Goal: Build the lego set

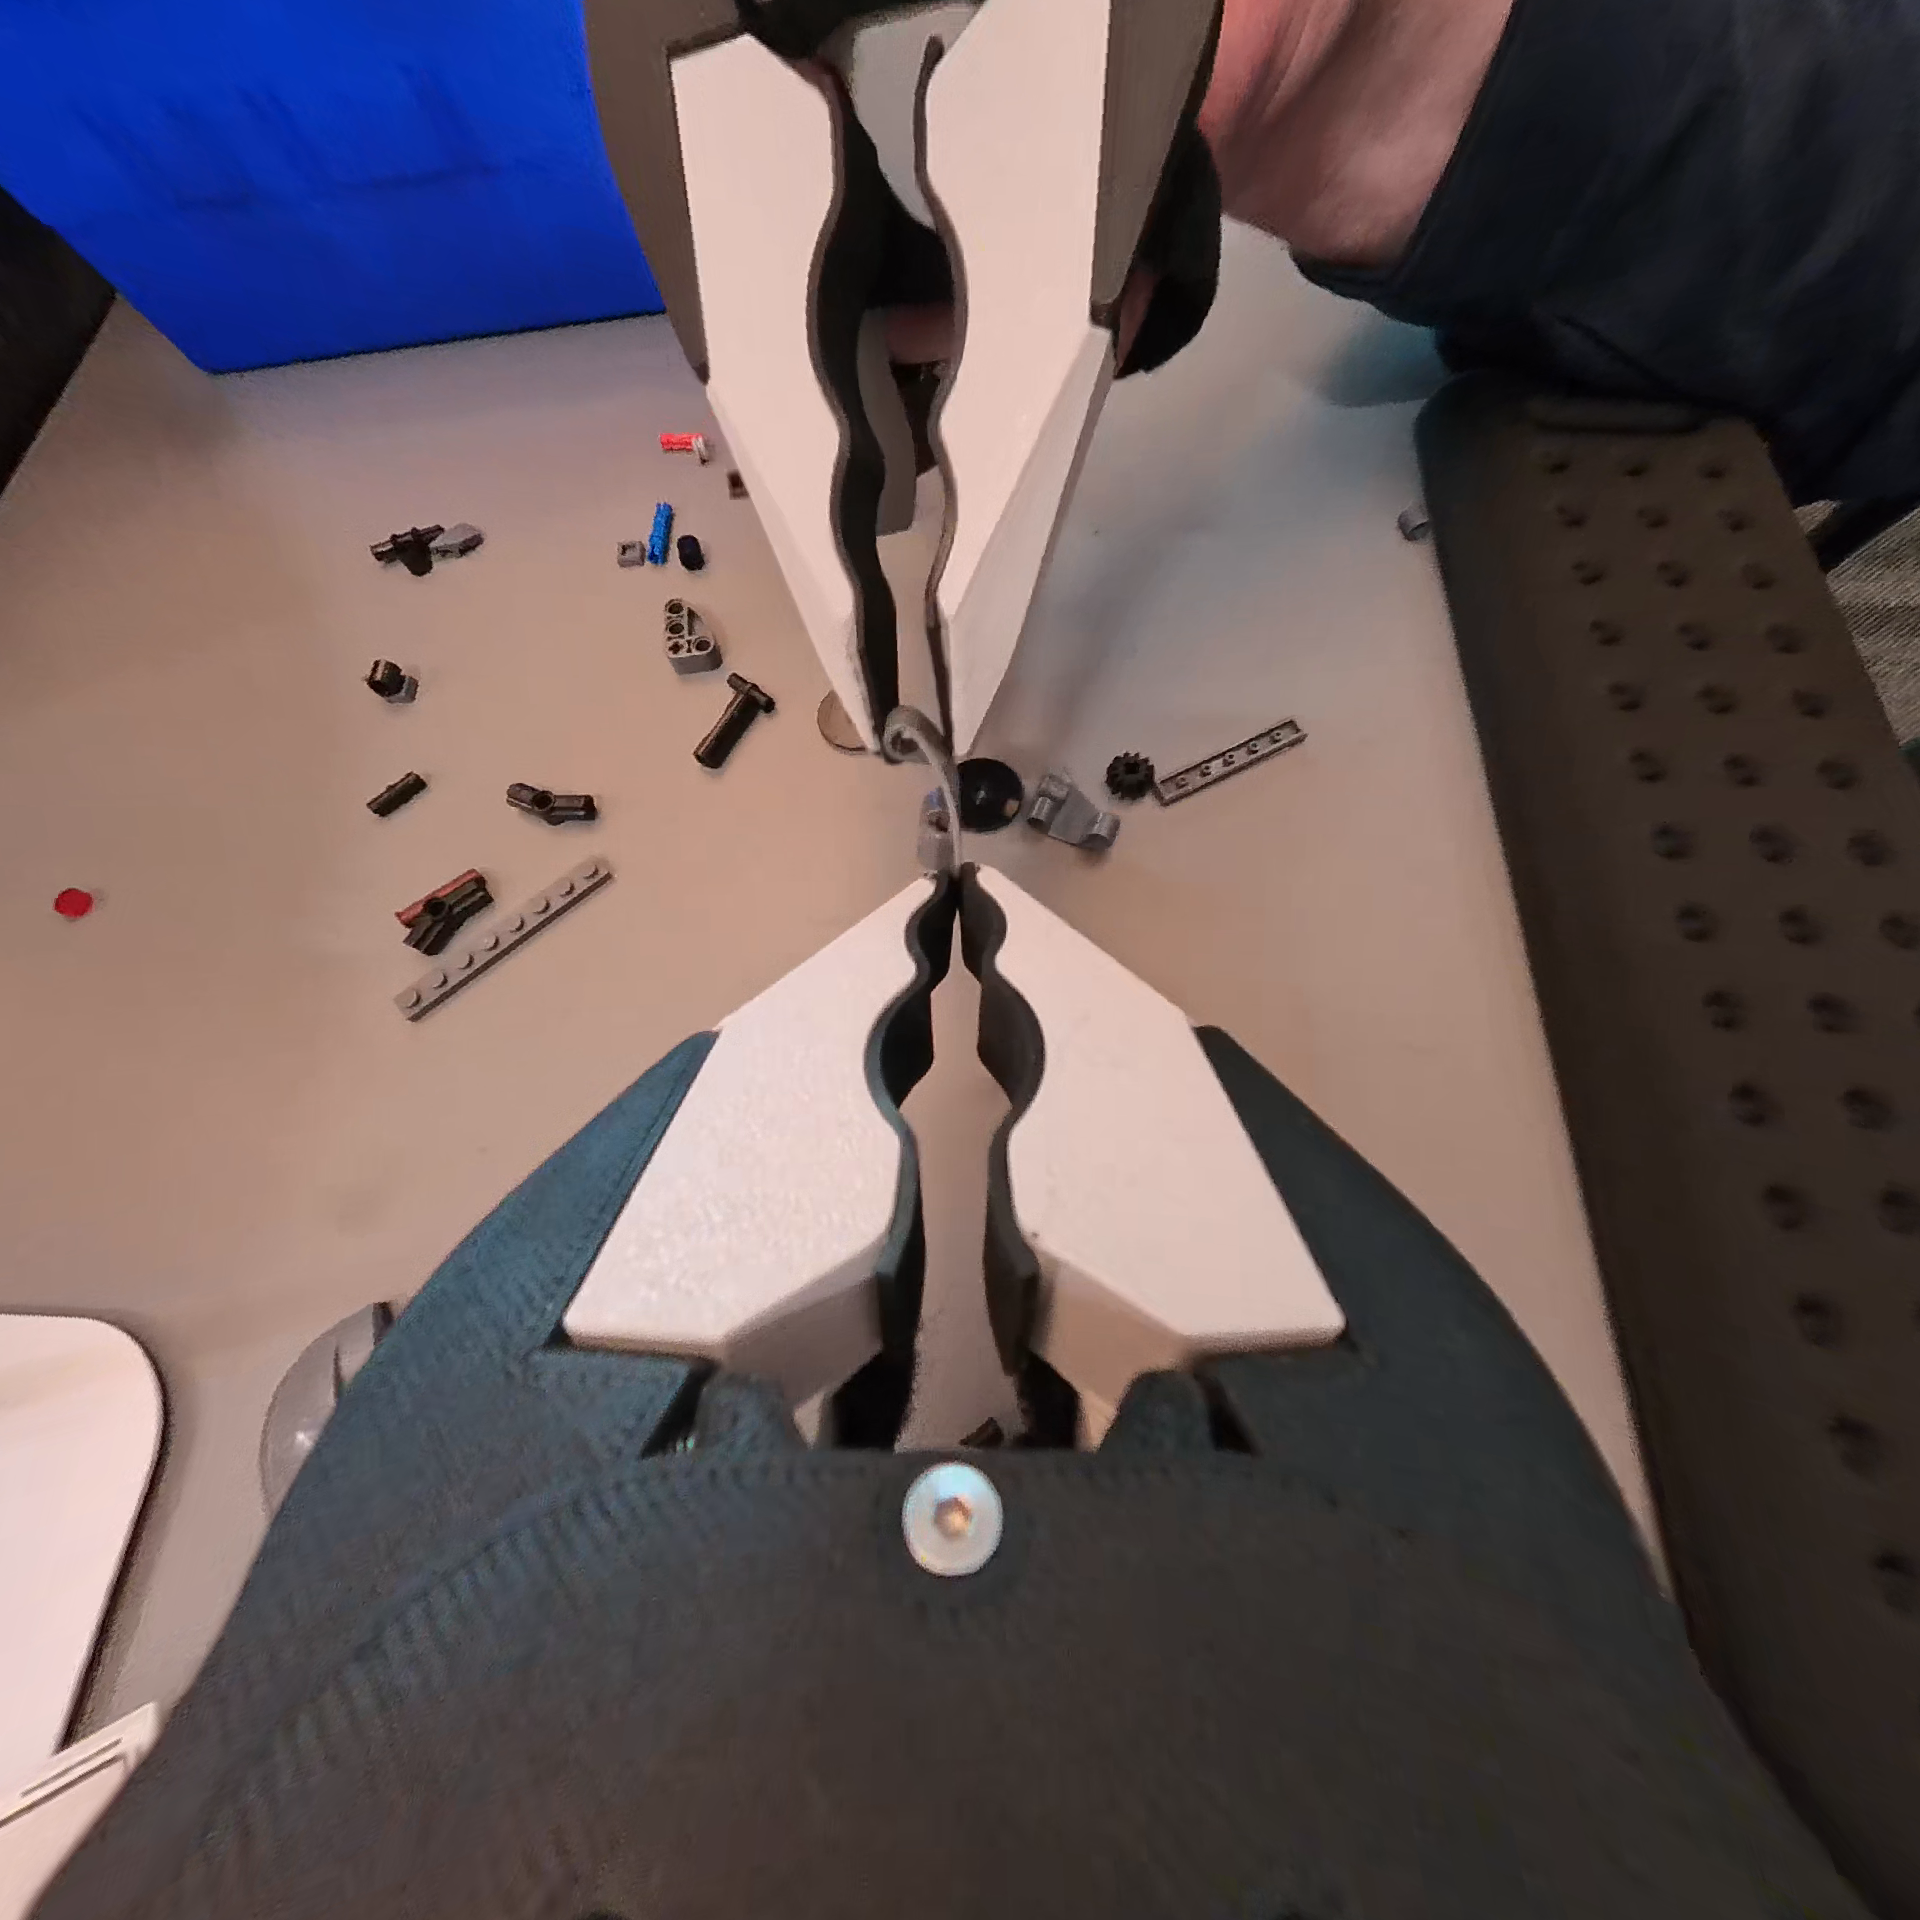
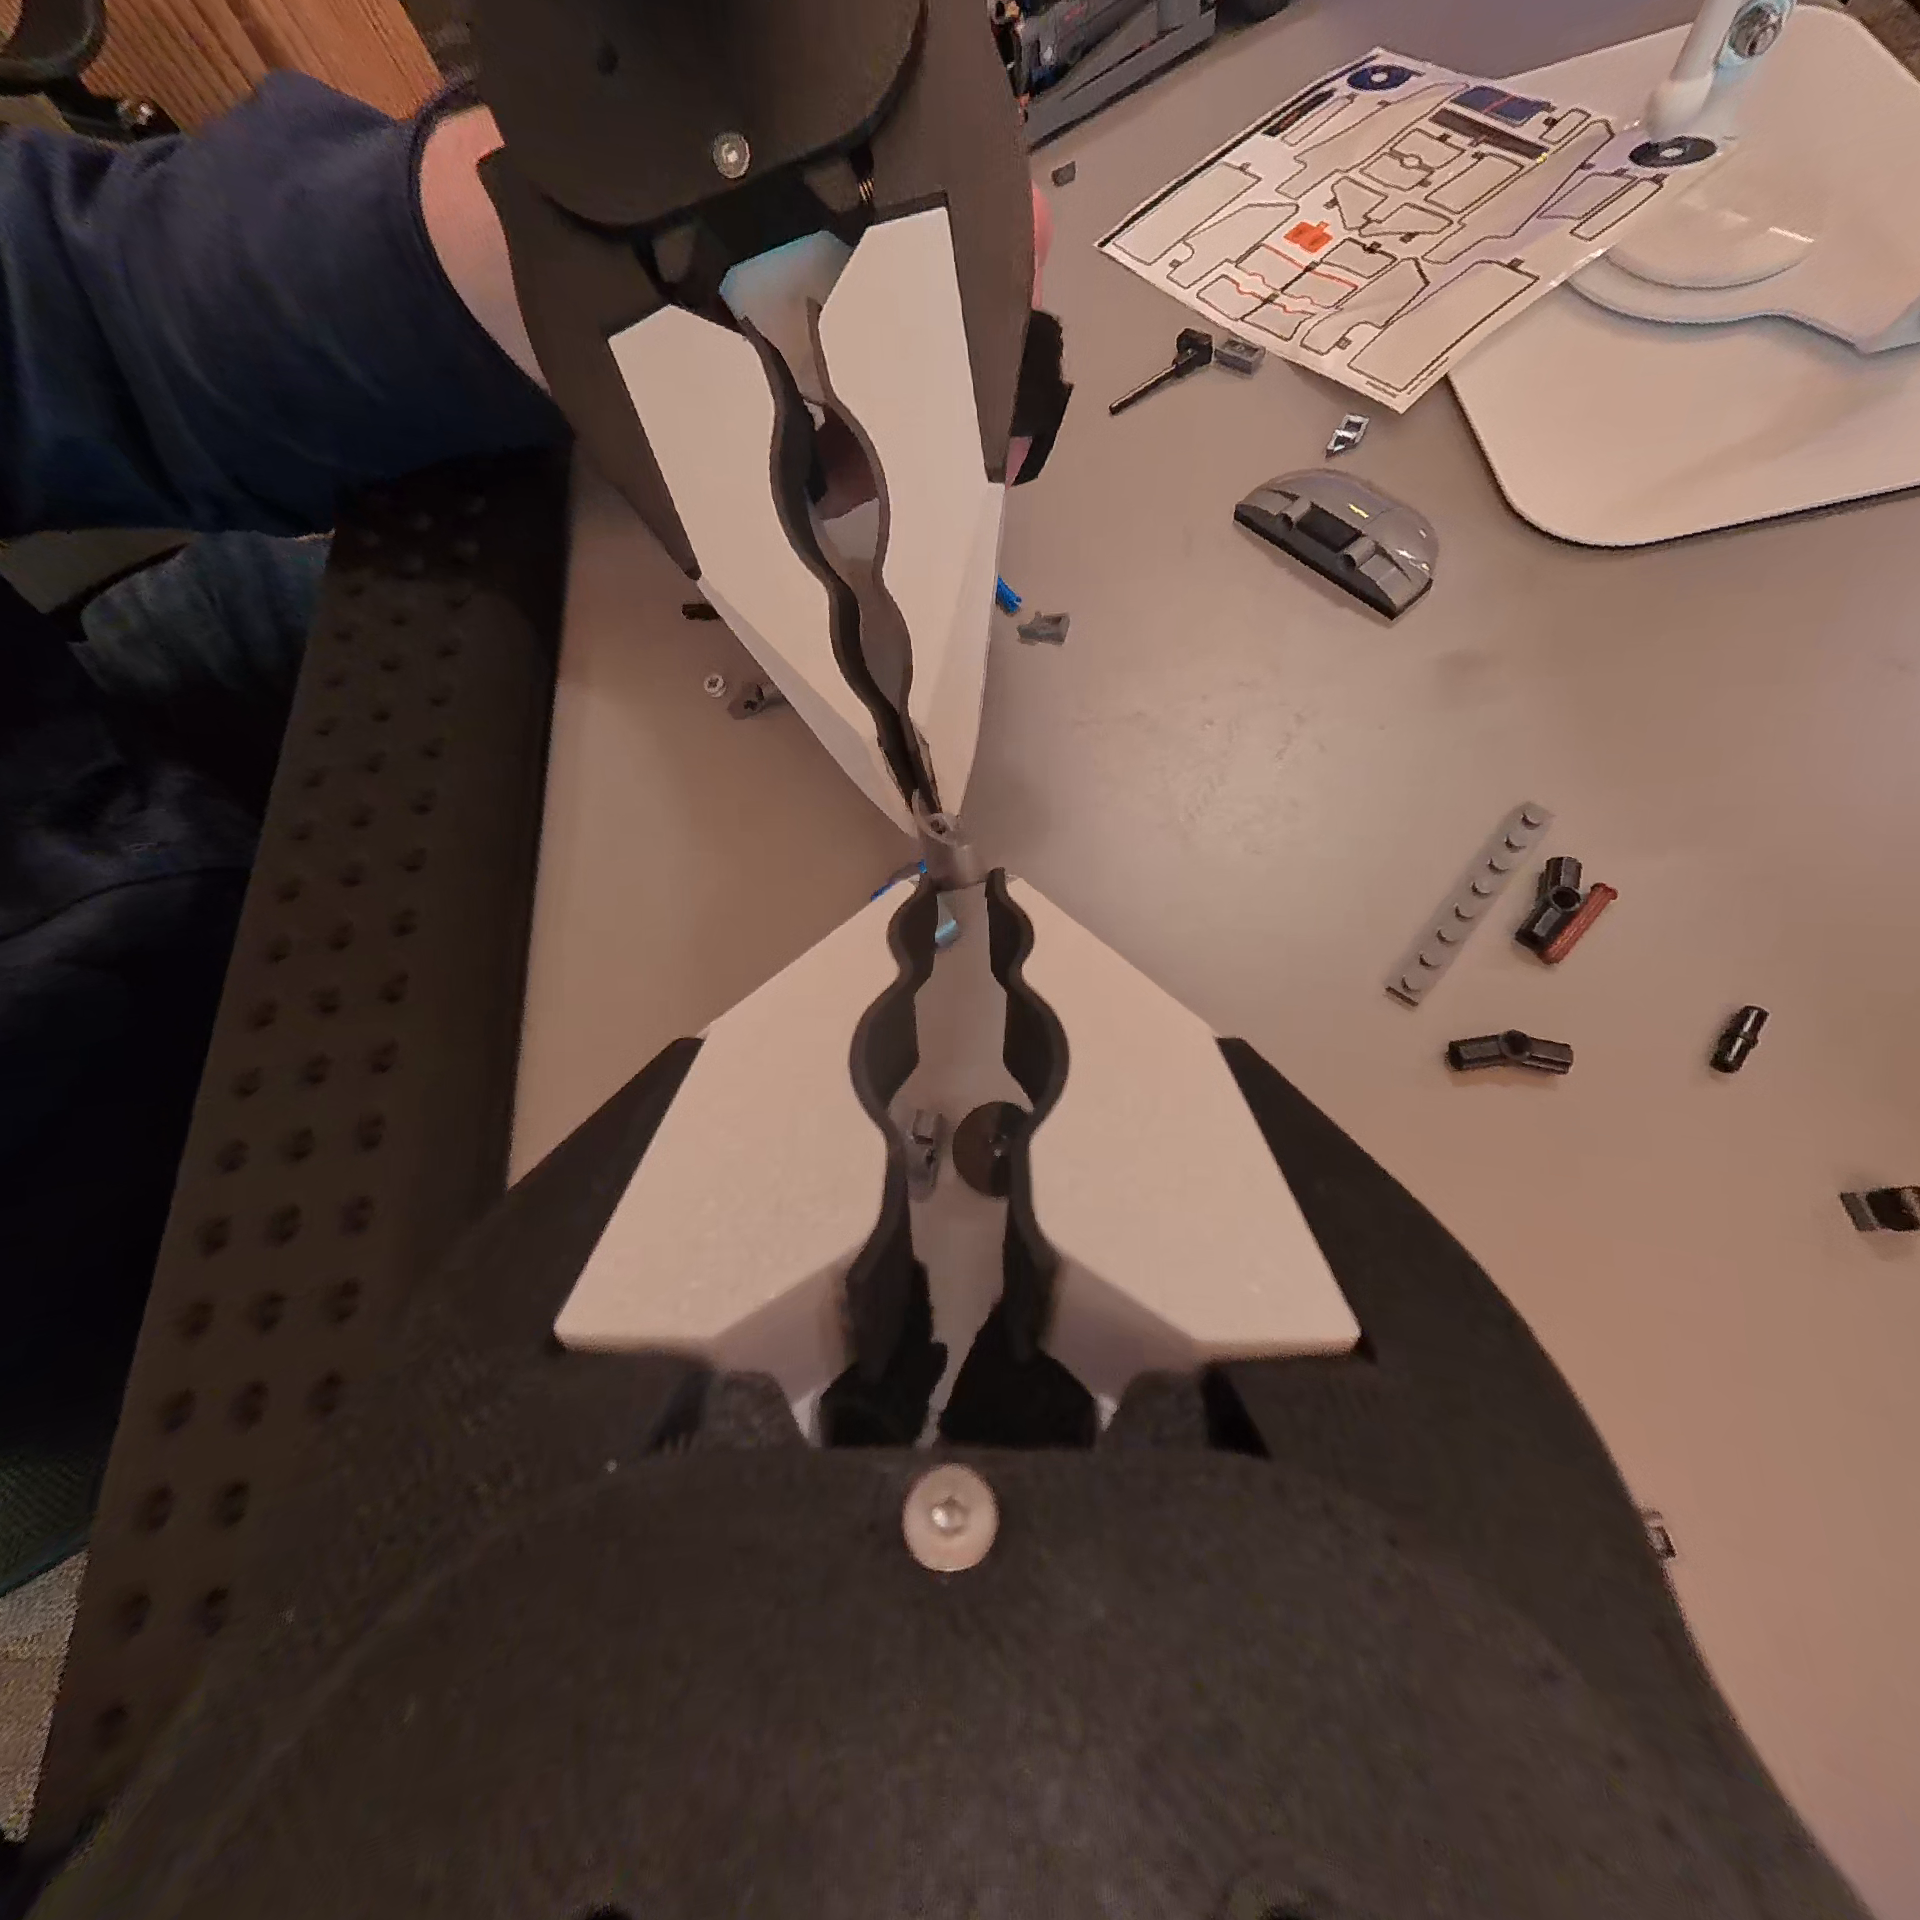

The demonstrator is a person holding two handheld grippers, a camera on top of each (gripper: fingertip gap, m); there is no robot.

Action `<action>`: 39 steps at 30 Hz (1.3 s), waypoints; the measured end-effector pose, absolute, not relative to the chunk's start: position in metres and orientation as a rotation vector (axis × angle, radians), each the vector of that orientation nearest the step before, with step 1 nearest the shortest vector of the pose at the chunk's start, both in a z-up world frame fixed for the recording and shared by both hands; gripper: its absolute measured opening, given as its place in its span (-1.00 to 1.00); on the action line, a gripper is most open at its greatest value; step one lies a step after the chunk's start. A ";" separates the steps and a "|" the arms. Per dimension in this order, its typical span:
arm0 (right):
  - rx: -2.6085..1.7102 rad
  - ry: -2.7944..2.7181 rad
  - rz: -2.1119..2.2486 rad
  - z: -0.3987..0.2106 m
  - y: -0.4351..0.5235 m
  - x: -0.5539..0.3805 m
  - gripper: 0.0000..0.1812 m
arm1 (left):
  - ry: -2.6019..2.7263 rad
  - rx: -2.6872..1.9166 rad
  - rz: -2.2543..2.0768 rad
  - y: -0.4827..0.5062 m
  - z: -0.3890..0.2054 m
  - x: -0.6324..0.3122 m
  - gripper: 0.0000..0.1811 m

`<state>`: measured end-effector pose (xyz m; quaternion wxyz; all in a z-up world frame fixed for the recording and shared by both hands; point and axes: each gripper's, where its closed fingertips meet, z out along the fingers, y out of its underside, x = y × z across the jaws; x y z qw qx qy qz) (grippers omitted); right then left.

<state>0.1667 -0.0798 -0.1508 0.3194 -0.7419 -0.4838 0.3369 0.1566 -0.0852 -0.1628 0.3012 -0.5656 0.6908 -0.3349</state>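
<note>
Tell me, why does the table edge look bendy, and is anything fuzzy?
Left wrist view: the wide lens bows the perforated dark edge strip, and the sleeve is a bit smeared. Right wrist view: corners curve too; the sticker sheet stays sharp.

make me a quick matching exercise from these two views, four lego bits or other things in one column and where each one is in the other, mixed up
Things
1. small grey piece
2. red round stud
3. sticker sheet
4. black disc

Places
A. alone on the table, far from the other loose parts
B. partly under the white stand's base
C. pinched between the left gripper and the right gripper, above the table
D. flat on the table beside a grey clip part

Pairs: 1-C, 2-A, 3-B, 4-D
</note>
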 end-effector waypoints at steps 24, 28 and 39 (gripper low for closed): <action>-1.860 -1.223 0.968 -0.134 -0.082 0.156 -1.00 | 1.815 -1.515 -0.987 -0.088 -0.164 0.159 -1.00; -1.854 -1.186 0.983 -0.130 -0.078 0.157 -0.93 | 1.788 -1.506 -1.010 -0.087 -0.159 0.160 -1.00; -1.878 -1.177 0.999 -0.134 -0.077 0.156 -0.82 | 1.723 -1.466 -1.098 -0.088 -0.145 0.162 -1.00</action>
